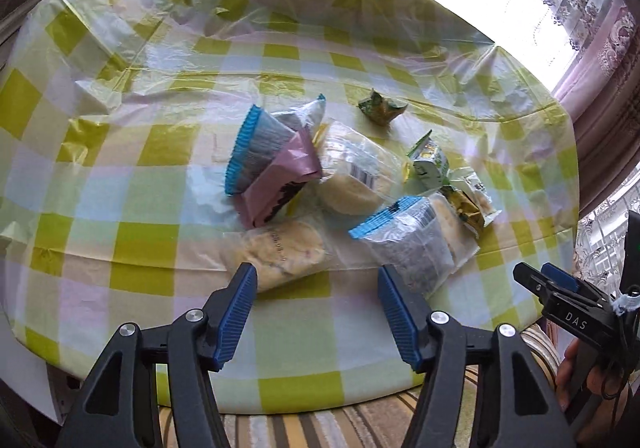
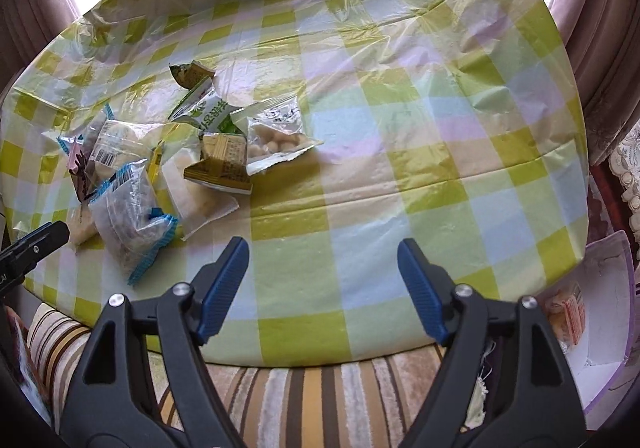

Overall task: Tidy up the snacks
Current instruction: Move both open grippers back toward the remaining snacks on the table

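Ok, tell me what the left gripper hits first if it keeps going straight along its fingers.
Probably the clear packet of pale biscuit lying just past the left gripper, nearer its left finger. The fingers stand apart with nothing between them. Depth is hard to judge, so it might meet the checked tablecloth first.

A green-checked plastic tablecloth [image 2: 400, 151] covers the table. Striped fabric [image 2: 304, 388] lies near; curtains [image 1: 600, 107] hang far right.
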{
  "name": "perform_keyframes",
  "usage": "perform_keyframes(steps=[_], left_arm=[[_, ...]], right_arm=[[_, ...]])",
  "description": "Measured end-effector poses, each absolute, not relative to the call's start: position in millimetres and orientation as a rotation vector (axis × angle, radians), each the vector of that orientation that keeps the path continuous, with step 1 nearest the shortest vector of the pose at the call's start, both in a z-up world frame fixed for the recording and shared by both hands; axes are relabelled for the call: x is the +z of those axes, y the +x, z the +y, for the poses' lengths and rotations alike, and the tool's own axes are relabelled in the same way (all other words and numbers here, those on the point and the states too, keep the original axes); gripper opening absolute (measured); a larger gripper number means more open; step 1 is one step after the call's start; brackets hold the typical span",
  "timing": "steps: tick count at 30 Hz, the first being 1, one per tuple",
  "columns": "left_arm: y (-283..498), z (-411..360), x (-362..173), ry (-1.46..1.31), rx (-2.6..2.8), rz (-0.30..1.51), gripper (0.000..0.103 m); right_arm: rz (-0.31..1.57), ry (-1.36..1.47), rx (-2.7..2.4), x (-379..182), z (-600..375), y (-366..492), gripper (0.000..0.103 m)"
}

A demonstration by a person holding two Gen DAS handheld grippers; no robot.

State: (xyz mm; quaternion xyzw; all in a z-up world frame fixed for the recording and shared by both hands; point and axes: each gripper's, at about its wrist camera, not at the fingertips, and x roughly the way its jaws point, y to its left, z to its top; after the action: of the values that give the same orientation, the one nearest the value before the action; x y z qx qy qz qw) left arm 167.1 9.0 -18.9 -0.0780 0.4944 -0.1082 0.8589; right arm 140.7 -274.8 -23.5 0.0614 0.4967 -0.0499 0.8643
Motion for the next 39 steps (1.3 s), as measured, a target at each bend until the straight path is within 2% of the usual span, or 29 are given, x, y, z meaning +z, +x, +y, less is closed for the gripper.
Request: perform_keyframes(steps=[5, 9, 14, 19, 32, 36, 39], left_arm=[[177, 30, -33, -0.133, -0.187, 1.085, 0.067], [183, 19, -44, -0.027, -0.243, 1.139, 0.068], [192, -9, -47, 0.226, -0.285, 1.094, 0.071], [202, -23, -58, 0.306, -0.333, 1.098, 0.073], [173, -27, -45, 0.186, -0.517, 1.122, 0.074], [178, -31, -51, 0.227, -0.485, 1.134, 0.074], [182, -37, -54, 0.279, -0.484, 1.125, 0.074]], right_arm=[[1.043, 0.074, -0.067, -28, -252, 152, 0.081], [1.047, 0.058, -0.04, -31, -241, 159, 0.083], [1.041, 0.054, -0.009, -34, -231, 168, 0.085], [1.033, 0.091, 0.004, -36, -232, 179, 0.085], [1.006, 0.17, -0.011, -37, -238, 198, 0.085], [0.991, 0.164, 0.004, -36, -234, 204, 0.085], [0.989, 0.142, 0.007, -37, -229, 209, 0.08]])
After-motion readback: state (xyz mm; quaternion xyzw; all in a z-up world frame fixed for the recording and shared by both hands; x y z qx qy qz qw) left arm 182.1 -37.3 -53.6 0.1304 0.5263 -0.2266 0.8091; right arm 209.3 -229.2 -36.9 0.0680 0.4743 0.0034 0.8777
